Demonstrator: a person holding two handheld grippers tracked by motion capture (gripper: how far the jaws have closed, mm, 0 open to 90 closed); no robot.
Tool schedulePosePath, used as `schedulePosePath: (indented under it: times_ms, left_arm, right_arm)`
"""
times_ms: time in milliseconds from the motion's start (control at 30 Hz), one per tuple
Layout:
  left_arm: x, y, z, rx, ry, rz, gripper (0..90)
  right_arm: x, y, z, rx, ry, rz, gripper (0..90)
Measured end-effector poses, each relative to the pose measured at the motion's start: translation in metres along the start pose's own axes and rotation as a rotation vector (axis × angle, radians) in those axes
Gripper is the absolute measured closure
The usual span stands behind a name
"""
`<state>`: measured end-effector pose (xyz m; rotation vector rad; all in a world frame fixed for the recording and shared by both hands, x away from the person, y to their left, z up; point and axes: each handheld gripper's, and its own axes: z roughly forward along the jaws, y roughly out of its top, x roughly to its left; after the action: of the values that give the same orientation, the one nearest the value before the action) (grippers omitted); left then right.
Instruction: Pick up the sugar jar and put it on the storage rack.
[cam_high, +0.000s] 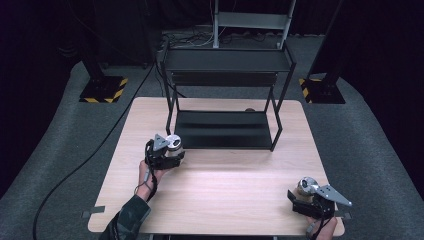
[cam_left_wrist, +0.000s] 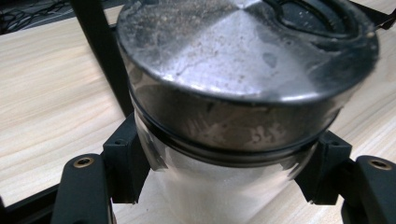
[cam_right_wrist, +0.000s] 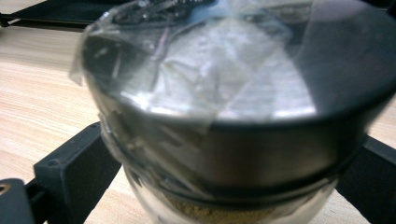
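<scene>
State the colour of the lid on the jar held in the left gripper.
Silvery metal, dusted with specks, on the jar's lid; the left gripper view shows it best.

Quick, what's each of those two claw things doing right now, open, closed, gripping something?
Left gripper: closed on a metal-lidded shaker jar.
Right gripper: closed on a tape-covered shaker jar.

Left gripper (cam_high: 172, 152) is gripping a metal-lidded jar (cam_high: 174, 144) just in front of the black shelf rack (cam_high: 225, 131); right gripper (cam_high: 306, 196) is gripping a second jar (cam_high: 305, 186) near the table (cam_high: 225, 190) corner.
</scene>
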<state>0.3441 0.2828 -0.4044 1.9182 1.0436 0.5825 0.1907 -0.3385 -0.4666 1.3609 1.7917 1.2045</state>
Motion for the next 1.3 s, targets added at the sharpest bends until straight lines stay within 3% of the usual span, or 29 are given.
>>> schedulePosePath:
  times_ms: [1300]
  left_arm:
    - [-0.009,0.021,0.019,0.001,-0.049,0.055,30.1]
  right_arm:
    - [-0.002,0.001,0.000,0.003,0.008,0.003,0.7]
